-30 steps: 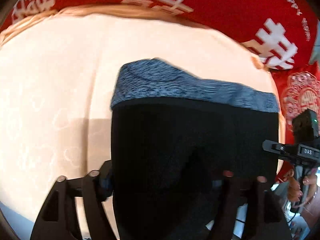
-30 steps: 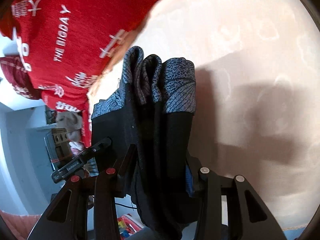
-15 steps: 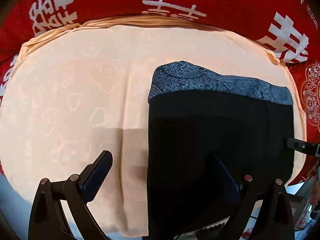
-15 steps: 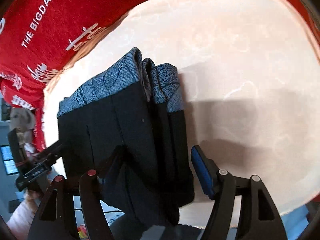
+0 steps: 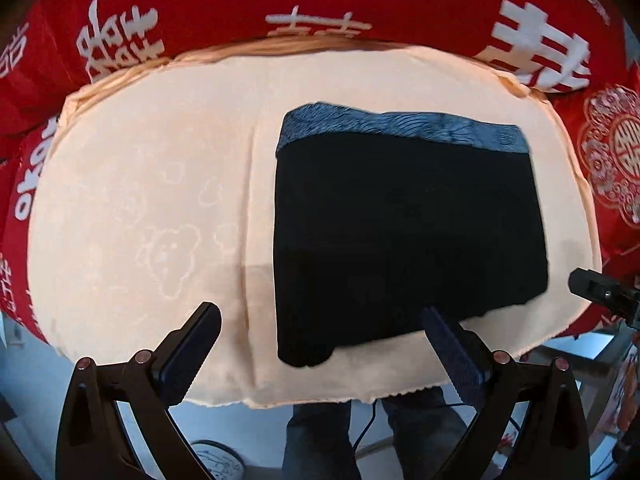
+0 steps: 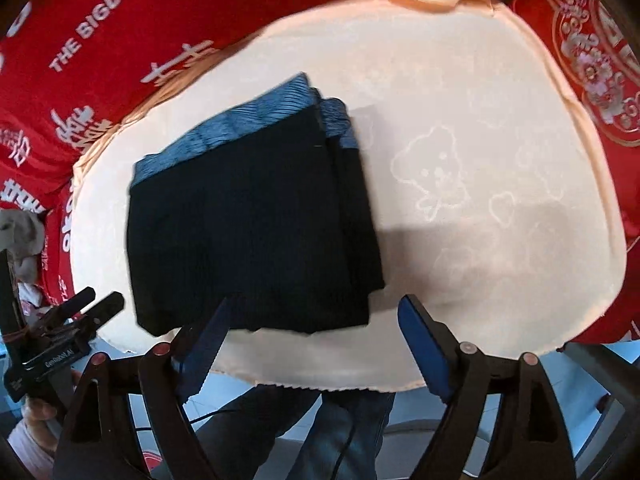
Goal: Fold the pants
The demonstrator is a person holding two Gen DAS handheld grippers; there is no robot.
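Pants folded, both grippers off them.
Black pants w/ blue-grey waistband lie as a folded stack on the peach cloth, red blanket behind. Left gripper & right gripper: jaws spread wide, holding nothing, near stack's front edge.

Bare cream cloth beside the folded pants probably leaves passage.

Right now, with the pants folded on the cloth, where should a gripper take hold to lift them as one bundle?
Probably the near hem edge of the pants, coming from the person's side. It lies close to the cloth's front border and the open right gripper already faces it. The stacked layers show at the pants' right edge, so pinch deep enough to catch them all.
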